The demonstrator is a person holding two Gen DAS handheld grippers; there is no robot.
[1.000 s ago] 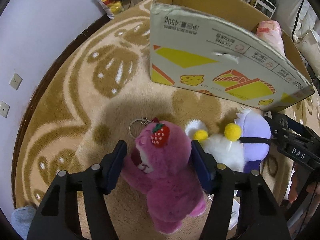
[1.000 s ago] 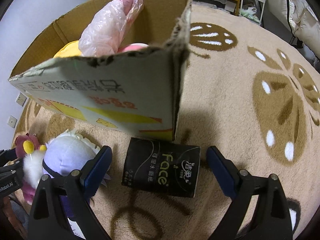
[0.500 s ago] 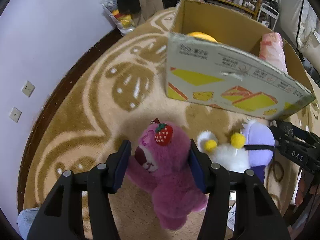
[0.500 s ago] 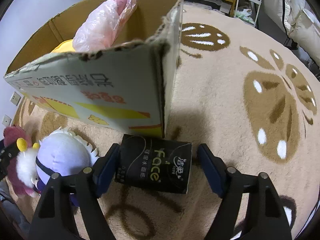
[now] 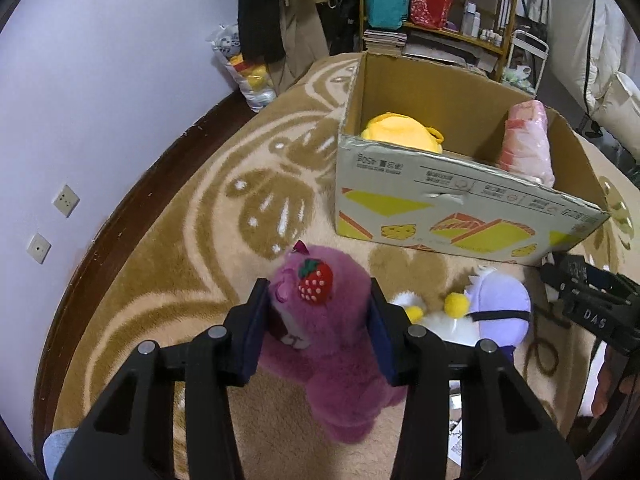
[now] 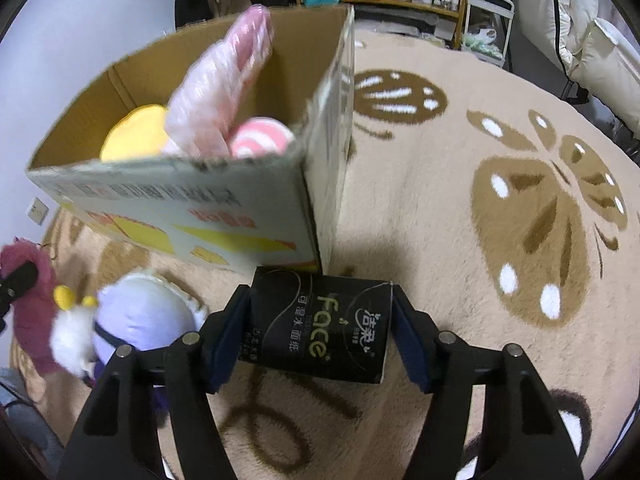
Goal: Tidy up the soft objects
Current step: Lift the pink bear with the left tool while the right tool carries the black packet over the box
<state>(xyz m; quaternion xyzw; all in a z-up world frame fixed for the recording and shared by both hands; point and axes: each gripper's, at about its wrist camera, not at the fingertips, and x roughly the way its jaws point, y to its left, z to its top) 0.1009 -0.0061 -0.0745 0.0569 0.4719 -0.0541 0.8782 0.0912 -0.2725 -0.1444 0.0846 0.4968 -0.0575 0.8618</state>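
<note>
In the left wrist view my left gripper (image 5: 318,320) is closing on the purple plush bear (image 5: 320,332) with a strawberry on its head; both pads press into its fur and it hangs a little above the carpet. In the right wrist view my right gripper (image 6: 322,328) is closing on the black tissue pack (image 6: 320,330), its pads against the pack's two ends. A lilac and white plush (image 5: 480,312) (image 6: 132,320) lies on the carpet between the two. The open cardboard box (image 5: 460,204) (image 6: 192,200) holds a yellow plush (image 5: 400,132) and a pink bagged item (image 5: 526,144).
A beige carpet with brown patterns (image 6: 500,208) covers the floor. A wall with sockets (image 5: 66,200) runs along the left. Shelves with bags and bottles (image 5: 432,4) stand behind the box. White bedding or cushions (image 6: 604,64) lie at the far right.
Both grippers' jaws have narrowed, the left onto the bear and the right onto the tissue pack. The left gripper rose with the bear, bringing the box's inside into view.
</note>
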